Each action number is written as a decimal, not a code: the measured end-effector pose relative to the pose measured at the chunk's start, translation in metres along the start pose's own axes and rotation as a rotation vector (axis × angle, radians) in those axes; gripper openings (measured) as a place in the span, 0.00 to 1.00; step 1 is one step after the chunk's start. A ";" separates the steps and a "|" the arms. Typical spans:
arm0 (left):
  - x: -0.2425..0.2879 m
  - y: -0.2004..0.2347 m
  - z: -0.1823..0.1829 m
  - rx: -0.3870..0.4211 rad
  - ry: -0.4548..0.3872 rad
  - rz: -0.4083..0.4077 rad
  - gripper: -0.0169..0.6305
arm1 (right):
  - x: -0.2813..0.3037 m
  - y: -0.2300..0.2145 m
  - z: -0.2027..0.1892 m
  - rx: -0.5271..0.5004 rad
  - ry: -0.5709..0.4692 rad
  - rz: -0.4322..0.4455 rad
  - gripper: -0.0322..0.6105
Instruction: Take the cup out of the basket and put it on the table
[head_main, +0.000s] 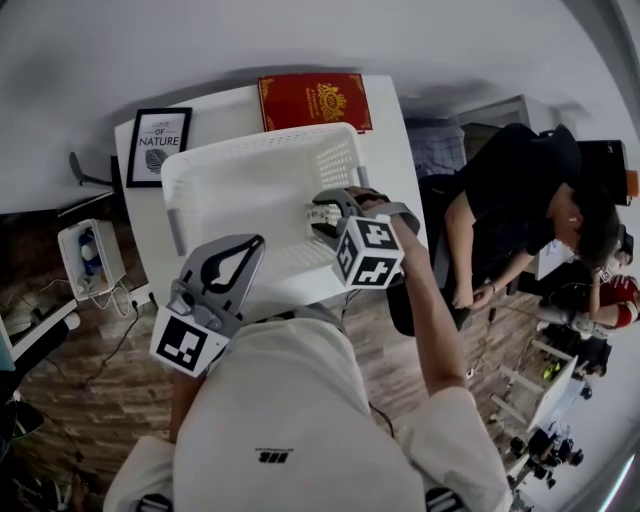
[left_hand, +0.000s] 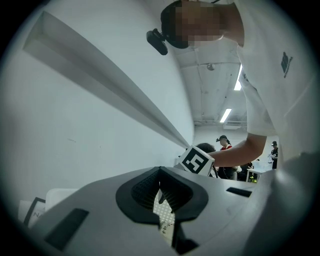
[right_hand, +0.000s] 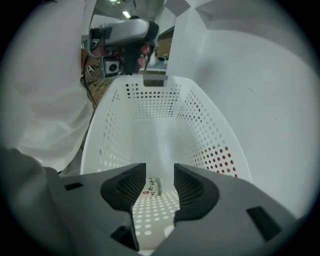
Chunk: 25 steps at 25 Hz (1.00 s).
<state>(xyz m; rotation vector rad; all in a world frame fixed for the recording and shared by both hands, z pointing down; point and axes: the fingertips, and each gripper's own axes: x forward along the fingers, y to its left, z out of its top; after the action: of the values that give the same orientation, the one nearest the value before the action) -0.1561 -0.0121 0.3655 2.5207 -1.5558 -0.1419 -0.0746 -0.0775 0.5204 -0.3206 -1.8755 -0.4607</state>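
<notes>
The cup (right_hand: 153, 186) lies untouched on the floor of the basket (right_hand: 150, 100). The right claw (right_hand: 160, 172) points down at it with jaws apart, while the left claw (left_hand: 160, 175) hangs outside, jaws together. Gripping, lifting and setting it on the tabletop (head_main: 390, 160) all remain.

The cup (right_hand: 153, 186) I'm after is a small clear glass one with dark printed characters and a little red mark on its side. It rests on the dotted floor of the basket (head_main: 250, 150), near the middle and apart from the walls; I can't tell whether it is upright or tipped over. The basket is white plastic, deep and oblong, with perforated walls and floor. It sits on the white table (head_main: 138, 205), covering much of the top.
</notes>
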 end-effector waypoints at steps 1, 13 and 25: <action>-0.001 0.001 0.000 -0.002 -0.001 -0.001 0.04 | 0.005 0.001 -0.003 -0.012 0.026 0.020 0.30; -0.004 0.014 0.000 -0.033 -0.027 0.005 0.04 | 0.055 0.017 -0.036 -0.124 0.346 0.237 0.47; -0.007 0.023 0.000 -0.041 -0.037 0.024 0.04 | 0.091 0.040 -0.065 -0.154 0.592 0.368 0.62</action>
<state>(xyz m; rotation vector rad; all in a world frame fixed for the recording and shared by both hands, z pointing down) -0.1791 -0.0157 0.3697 2.4816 -1.5794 -0.2165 -0.0344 -0.0719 0.6318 -0.5535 -1.1768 -0.3930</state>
